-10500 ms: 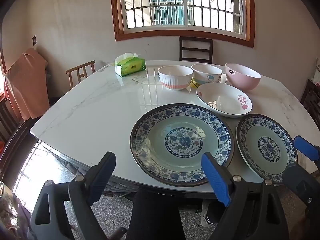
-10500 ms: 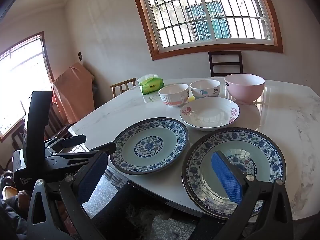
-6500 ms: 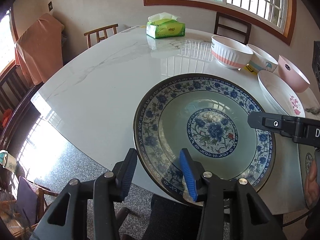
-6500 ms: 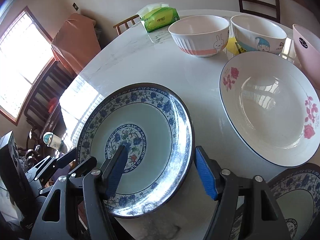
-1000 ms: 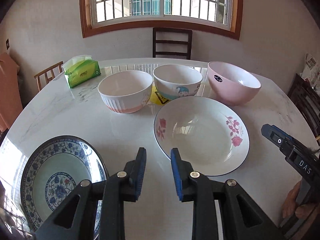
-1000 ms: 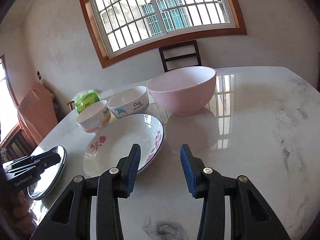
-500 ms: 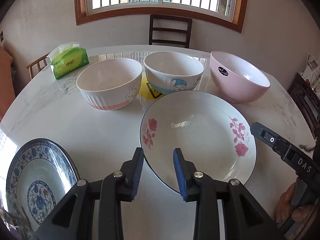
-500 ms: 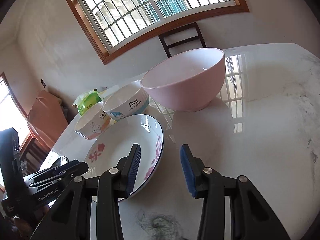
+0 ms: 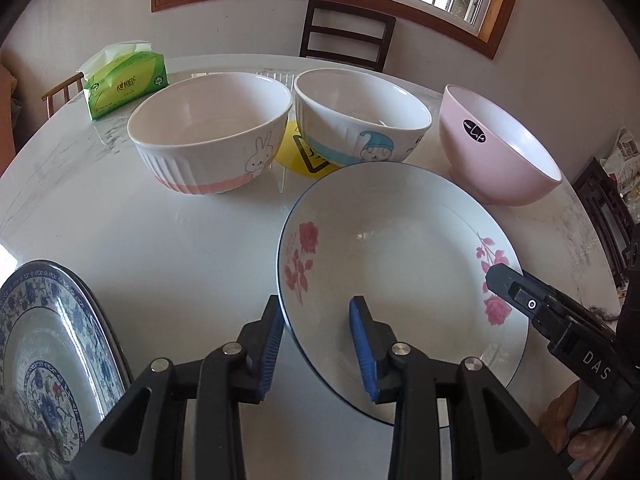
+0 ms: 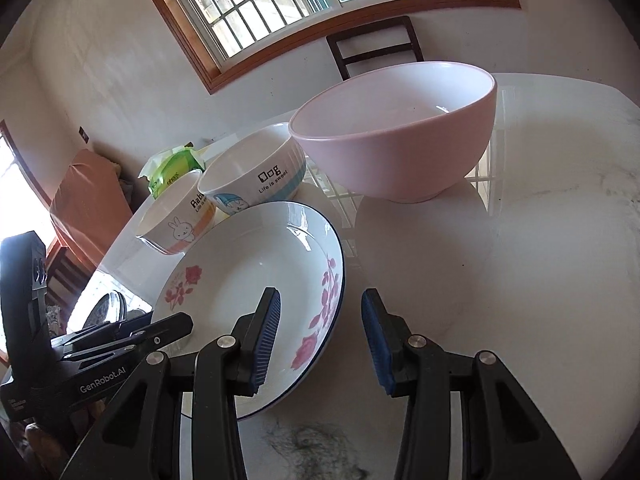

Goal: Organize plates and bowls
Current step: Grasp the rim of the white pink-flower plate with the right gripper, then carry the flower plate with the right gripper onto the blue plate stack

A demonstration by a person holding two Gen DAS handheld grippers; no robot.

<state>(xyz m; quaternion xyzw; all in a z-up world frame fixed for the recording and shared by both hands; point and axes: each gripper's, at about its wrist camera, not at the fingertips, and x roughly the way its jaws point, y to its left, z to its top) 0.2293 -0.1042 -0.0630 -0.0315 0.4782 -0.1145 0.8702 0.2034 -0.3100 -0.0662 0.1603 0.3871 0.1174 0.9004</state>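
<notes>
A white plate with pink roses (image 9: 400,256) lies on the marble table; it also shows in the right wrist view (image 10: 248,280). My left gripper (image 9: 318,344) is open, its jaws either side of the plate's near left rim. My right gripper (image 10: 320,340) is open, its jaws either side of the plate's right rim. Behind the plate stand a rabbit bowl (image 9: 212,140), a blue-band bowl (image 9: 360,124) and a pink bowl (image 9: 496,152). The pink bowl (image 10: 396,136) is large in the right wrist view. Stacked blue-patterned plates (image 9: 52,360) lie at the near left.
A green tissue pack (image 9: 124,80) sits at the table's far left. A yellow object (image 9: 300,152) lies between the two small bowls. A dark chair (image 9: 344,40) stands behind the table under the window. The marble table (image 10: 520,280) runs to the right.
Both grippers have moved forward to the rose plate, so its rim now lies between each pair of open jaws. The left gripper's jaws have opened wider.
</notes>
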